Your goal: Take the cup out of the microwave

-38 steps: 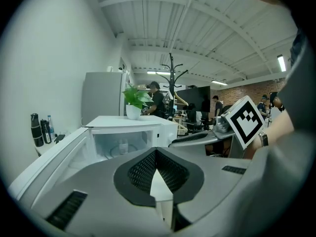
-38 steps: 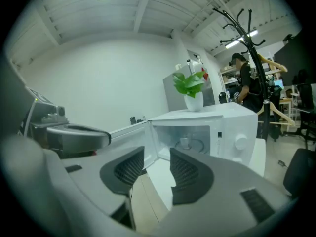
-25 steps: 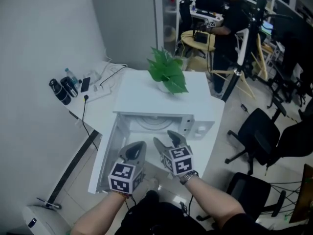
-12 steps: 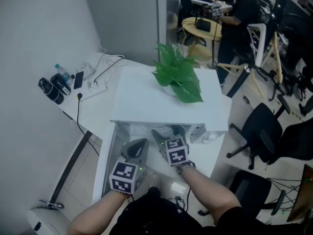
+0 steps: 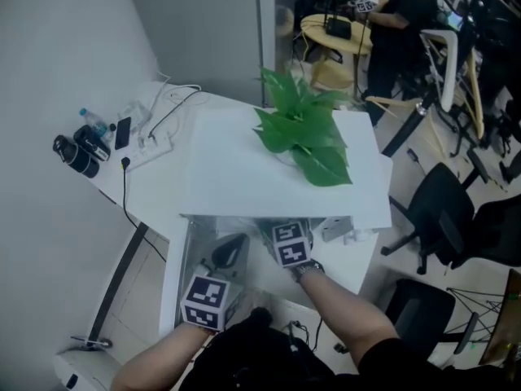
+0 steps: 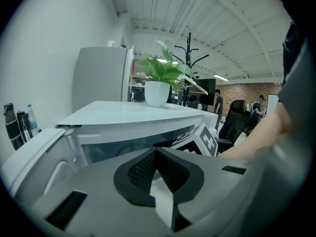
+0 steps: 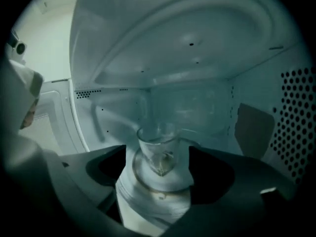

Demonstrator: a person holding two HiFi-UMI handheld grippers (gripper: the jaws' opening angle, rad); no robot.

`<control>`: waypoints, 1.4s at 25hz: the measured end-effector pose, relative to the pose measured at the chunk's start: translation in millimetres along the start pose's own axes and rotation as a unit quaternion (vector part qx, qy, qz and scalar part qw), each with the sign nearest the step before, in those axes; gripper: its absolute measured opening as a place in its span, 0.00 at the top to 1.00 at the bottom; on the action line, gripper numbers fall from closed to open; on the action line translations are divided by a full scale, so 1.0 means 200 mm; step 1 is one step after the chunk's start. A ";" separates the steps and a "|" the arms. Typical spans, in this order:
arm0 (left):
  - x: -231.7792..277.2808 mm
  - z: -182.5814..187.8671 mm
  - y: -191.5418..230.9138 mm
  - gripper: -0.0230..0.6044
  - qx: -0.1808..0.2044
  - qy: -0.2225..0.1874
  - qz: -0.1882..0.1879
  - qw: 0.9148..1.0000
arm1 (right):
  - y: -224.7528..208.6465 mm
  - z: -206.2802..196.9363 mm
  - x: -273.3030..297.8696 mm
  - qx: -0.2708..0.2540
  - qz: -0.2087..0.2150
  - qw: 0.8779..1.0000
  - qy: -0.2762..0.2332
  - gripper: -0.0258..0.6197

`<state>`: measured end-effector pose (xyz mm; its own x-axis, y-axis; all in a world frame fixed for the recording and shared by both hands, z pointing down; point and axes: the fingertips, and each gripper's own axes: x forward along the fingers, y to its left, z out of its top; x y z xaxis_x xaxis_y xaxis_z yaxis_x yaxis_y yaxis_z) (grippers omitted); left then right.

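The plant stands on the microwave, the cup inside it, bottles left on the surface, a chair right.

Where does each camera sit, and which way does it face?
Head view: on the person's head, looking steeply down at microwave and plant; both forearms show.
Left gripper view: on the shut left tongs, facing the microwave front; right forearm shows.
Right gripper view: on the right tongs, inside the microwave; jaws opening, cup between them.
Head view and left gripper view share the plant.
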<state>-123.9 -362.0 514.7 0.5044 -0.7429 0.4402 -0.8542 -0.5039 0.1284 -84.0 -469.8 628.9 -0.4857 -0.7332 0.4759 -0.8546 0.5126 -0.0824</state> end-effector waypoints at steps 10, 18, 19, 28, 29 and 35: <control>0.02 -0.02 0.02 0.97 -0.003 0.007 -0.008 1.000 | -0.02 0.04 0.11 -0.011 -0.014 1.000 -0.003 0.30; 0.02 -0.01 0.04 0.97 -0.001 0.008 -0.003 1.000 | -0.01 0.05 0.17 -0.017 -0.015 1.000 -0.001 0.30; 0.02 -0.01 0.05 0.97 -0.002 0.008 -0.003 1.000 | -0.01 0.04 0.18 -0.017 -0.013 1.000 0.001 0.30; -0.01 -0.02 0.06 0.97 0.001 0.010 0.006 1.000 | -0.02 0.03 0.21 -0.023 -0.023 0.999 0.004 0.35; -0.01 -0.02 0.07 0.97 0.001 0.011 0.008 1.000 | -0.02 0.04 0.22 -0.025 -0.023 0.999 0.004 0.36; -0.04 -0.03 0.08 0.97 0.002 0.010 0.016 1.000 | -0.01 0.04 0.18 -0.021 -0.023 1.000 0.001 0.38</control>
<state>-141.5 -361.8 517.9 0.4733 -0.7504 0.4614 -0.8697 -0.4814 0.1092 -101.1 -501.5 639.7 -0.4465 -0.7556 0.4793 -0.8673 0.4973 -0.0239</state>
